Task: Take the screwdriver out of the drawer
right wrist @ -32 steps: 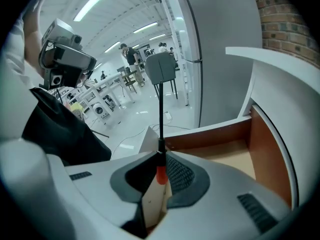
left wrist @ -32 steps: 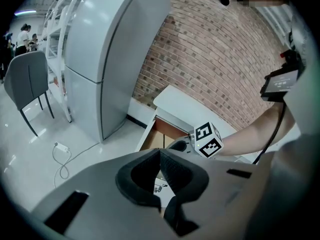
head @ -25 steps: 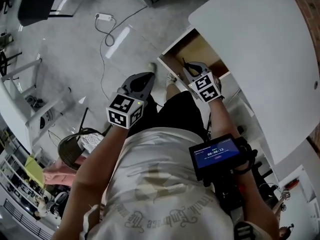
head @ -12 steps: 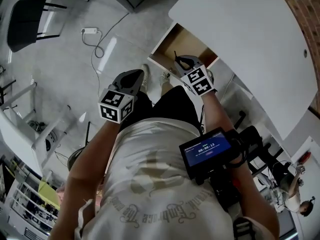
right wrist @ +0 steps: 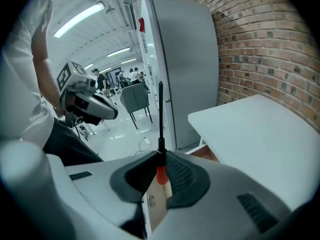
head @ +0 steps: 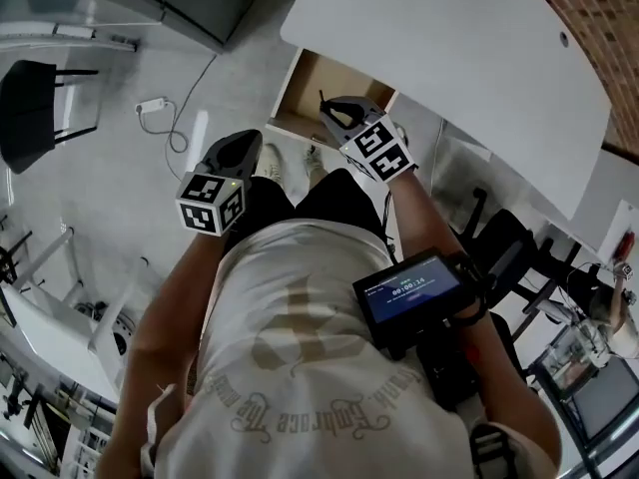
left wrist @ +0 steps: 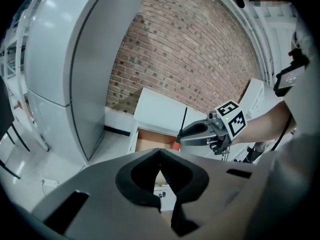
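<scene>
the right hand-held gripper [head: 334,114] [right wrist: 160,160] pinches the screwdriver [right wrist: 160,119] [head: 322,100] where the thin dark shaft meets the orange handle. the shaft sticks straight out past the jaw tips, and the handle's orange end sits back between the ribbed pads. the screwdriver is out of the drawer [head: 300,80], held in the air; in the head view it shows over the drawer's right front corner, just beside the near edge of the white surface [head: 449,63]. the drawer is pulled out from under that surface, and its brown wooden inside shows. the left hand-held gripper [head: 243,144] [left wrist: 160,151] hangs over the grey floor [head: 120,188] to the left of the drawer, well apart from it, its jaws pressed together at the tips with nothing between them. from the left gripper view the right one [left wrist: 197,133] shows across the way with the shaft [left wrist: 183,120] pointing up, the drawer [left wrist: 147,139] below it and a brick wall [left wrist: 190,49] behind. a tall grey cabinet [right wrist: 185,59] stands off the surface's far left corner. on the floor lie a white cable [head: 195,88] and its plug block, and a dark chair [head: 35,108] stands at the left. a small lit screen [head: 411,292] is strapped at the person's right forearm.
</scene>
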{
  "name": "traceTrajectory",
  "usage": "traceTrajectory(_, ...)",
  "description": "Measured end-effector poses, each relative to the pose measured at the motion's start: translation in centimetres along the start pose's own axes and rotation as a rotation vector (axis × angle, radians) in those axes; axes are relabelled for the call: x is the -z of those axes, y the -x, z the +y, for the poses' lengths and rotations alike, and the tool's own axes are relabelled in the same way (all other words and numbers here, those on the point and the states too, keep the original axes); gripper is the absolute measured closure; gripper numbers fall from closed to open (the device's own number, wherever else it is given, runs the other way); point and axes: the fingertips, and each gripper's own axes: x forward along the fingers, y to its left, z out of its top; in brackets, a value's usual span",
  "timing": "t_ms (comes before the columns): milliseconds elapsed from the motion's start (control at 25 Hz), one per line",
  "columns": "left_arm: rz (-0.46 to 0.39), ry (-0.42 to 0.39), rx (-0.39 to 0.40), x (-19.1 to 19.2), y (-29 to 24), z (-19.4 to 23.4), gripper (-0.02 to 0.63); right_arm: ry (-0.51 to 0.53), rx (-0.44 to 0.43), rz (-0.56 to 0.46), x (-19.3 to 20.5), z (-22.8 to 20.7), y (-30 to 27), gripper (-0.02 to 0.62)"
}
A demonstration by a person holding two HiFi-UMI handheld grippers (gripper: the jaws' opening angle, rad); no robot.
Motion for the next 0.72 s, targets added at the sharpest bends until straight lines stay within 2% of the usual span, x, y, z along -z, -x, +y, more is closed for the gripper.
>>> traceTrajectory(480,0.019,-0.098,0.119,-3.7,-3.0,-0.4,0.584,-0.186,0.106,-0.162,-3.6,-3.0,3.2,0.528)
traceTrajectory(720,0.014,-0.162,0.181,-5.4,-2.8,-2.1,0.584,-0.236,0.162,-0.220,-4.4,-2.8,5.7,0.528)
